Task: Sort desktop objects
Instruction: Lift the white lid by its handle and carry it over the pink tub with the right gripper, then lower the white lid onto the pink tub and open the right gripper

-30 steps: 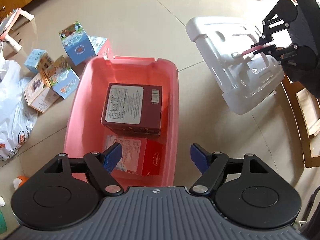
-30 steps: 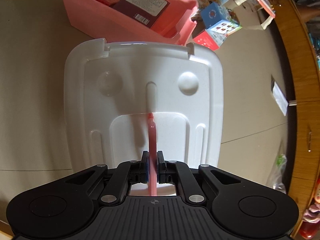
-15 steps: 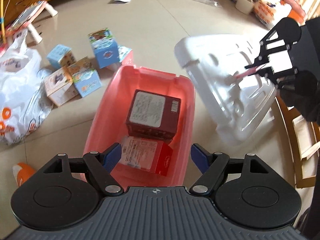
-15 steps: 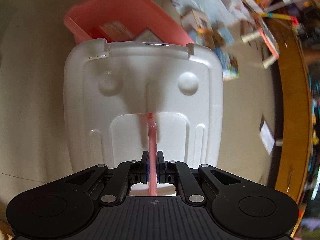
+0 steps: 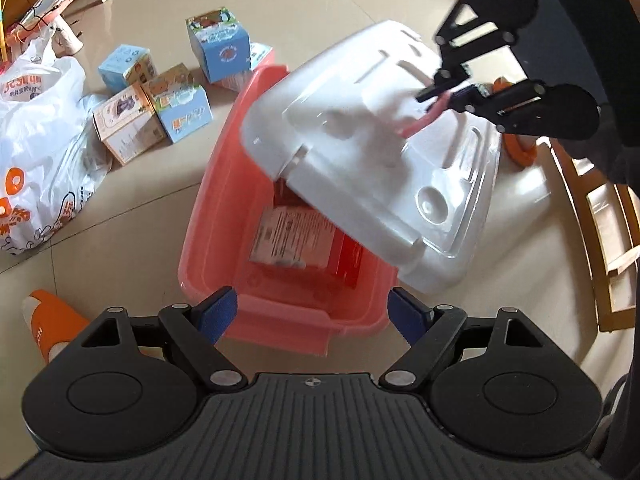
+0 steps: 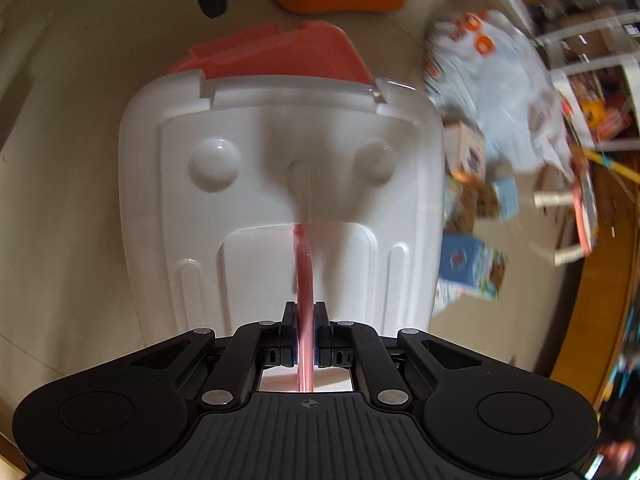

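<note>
A pink plastic bin [image 5: 216, 216] stands on the floor with a red box [image 5: 304, 240] inside; a second box is hidden under the lid. My right gripper [image 6: 306, 340] is shut on the pink handle [image 6: 303, 276] of a white lid [image 6: 280, 184] and holds it tilted over the bin's far right part. The lid [image 5: 372, 152] and the right gripper [image 5: 460, 96] also show in the left wrist view. The bin's pink rim [image 6: 276, 56] peeks past the lid. My left gripper [image 5: 312, 312] is open and empty at the bin's near edge.
Several small cartons [image 5: 176, 108] lie on the floor left of the bin, beside a white shopping bag [image 5: 36, 136]. An orange and white bottle [image 5: 48, 320] lies at the near left. A wooden frame [image 5: 600, 232] stands on the right.
The right gripper has swung the white lid left, from beside the bin to over it. The dark box is now hidden. The left gripper has stayed open near the bin's front.
</note>
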A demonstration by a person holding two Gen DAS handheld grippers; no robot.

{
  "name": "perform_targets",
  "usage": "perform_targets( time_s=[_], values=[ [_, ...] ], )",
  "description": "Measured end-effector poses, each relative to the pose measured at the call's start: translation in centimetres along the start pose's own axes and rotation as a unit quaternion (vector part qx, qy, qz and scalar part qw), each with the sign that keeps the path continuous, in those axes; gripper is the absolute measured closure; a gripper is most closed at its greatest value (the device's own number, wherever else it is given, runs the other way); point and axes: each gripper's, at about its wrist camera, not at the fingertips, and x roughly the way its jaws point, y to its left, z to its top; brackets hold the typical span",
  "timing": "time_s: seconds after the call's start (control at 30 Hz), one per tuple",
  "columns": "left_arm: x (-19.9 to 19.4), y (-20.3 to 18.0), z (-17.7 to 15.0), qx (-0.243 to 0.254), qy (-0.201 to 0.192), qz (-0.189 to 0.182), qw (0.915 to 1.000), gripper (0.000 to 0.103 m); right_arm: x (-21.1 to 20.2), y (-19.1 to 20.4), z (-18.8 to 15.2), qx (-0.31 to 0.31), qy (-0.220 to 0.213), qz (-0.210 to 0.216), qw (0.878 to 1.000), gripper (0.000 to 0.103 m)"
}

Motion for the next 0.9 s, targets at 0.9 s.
perform_targets(
  time_s=[0.9],
  values=[
    [4.0, 0.8, -2.6, 0.007, 0.061, -0.004, 0.9981, 0.019, 5.5, 0.4, 7.2, -0.244, 0.011, -0.039, 0.969, 0.097]
  ],
)
